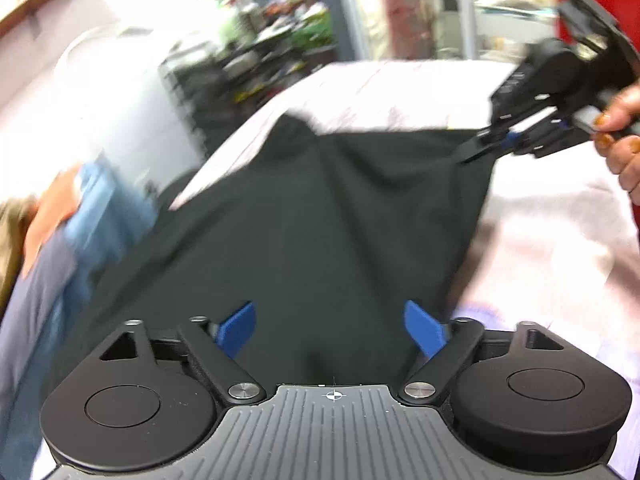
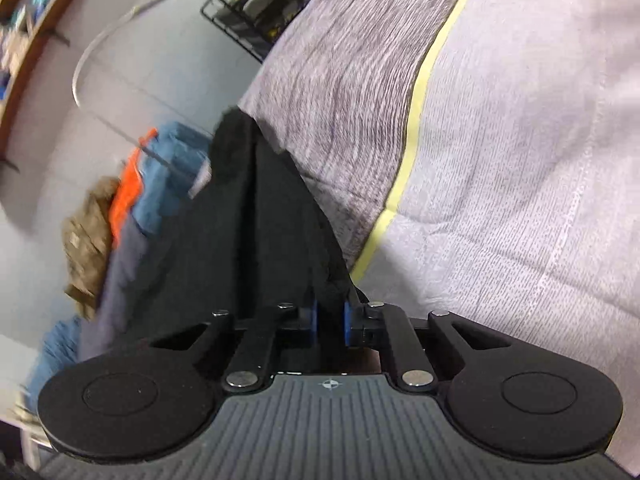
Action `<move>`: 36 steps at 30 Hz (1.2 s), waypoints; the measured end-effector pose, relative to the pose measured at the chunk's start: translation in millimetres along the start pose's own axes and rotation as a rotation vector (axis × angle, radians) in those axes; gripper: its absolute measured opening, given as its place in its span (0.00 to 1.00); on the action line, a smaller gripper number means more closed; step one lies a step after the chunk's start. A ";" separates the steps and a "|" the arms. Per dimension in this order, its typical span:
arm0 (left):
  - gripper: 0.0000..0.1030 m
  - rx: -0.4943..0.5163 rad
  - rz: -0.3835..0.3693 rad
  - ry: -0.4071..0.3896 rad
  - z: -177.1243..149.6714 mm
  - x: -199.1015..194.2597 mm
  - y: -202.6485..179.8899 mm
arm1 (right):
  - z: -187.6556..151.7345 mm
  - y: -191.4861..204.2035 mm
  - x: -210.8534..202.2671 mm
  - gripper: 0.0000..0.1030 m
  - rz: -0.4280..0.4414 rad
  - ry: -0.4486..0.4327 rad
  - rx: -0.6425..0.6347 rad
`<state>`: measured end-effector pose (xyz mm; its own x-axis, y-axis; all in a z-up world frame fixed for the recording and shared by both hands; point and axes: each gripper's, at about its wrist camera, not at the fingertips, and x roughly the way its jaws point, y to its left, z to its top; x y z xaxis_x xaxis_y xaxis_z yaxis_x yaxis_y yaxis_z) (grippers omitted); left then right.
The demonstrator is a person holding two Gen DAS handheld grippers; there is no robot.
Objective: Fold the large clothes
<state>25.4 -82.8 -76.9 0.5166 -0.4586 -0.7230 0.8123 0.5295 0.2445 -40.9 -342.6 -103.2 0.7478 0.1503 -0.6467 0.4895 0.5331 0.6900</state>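
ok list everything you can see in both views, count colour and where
black garment: one, black, spread over the bed, one corner lifted
bed cover: one, pale lilac-grey with a yellow stripe, under the garment
clothes pile: one heap, blue, orange, brown and grey-purple pieces, on the far side of the garment; number of pieces unclear
wire rack: one, black, on the floor past the bed
wooden shelf: one, brown, on the wall, upper left
left gripper: one, black with blue pads, jaws apart over the garment, holding nothing
right gripper: one, black with blue pads, jaws closed on the garment's corner
right hand: one, orange nails, holding the right gripper
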 end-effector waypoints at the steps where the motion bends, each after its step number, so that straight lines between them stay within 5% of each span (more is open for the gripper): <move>1: 1.00 0.040 0.000 -0.015 7.7 5.7 -12.8 | 1.7 1.1 -3.6 0.12 0.019 0.003 0.006; 9: 1.00 0.318 0.015 -0.030 34.7 53.6 -89.2 | 17.0 14.6 -3.7 0.12 0.061 0.079 -0.023; 14: 1.00 0.377 0.040 0.035 40.2 87.2 -105.4 | 30.1 26.1 -3.0 0.12 0.106 0.152 -0.082; 17: 0.98 0.311 0.056 0.061 48.3 98.9 -99.2 | 36.0 38.8 -1.0 0.12 0.140 0.198 -0.145; 21: 0.58 0.127 -0.002 0.111 59.1 96.4 -74.9 | 41.5 46.2 6.3 0.12 0.132 0.241 -0.194; 23: 0.50 0.042 -0.040 0.099 59.1 91.1 -60.5 | 42.6 44.6 9.4 0.14 0.139 0.246 -0.185; 26: 0.48 -0.031 -0.058 0.088 56.7 81.0 -45.6 | 47.2 37.1 7.5 0.36 0.172 0.216 -0.101; 29: 0.48 -0.070 -0.062 0.077 55.1 71.0 -38.8 | 57.5 25.2 0.5 0.76 0.157 0.126 0.008; 36: 0.48 -0.123 -0.059 0.057 54.4 59.2 -25.8 | 82.9 -3.5 24.1 0.81 0.166 0.151 0.209</move>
<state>49.8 -162.5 -90.8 0.4497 -0.4519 -0.7704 0.7998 0.5877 0.1221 12.6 -409.9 -94.2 0.7577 0.3515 -0.5498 0.4598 0.3104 0.8320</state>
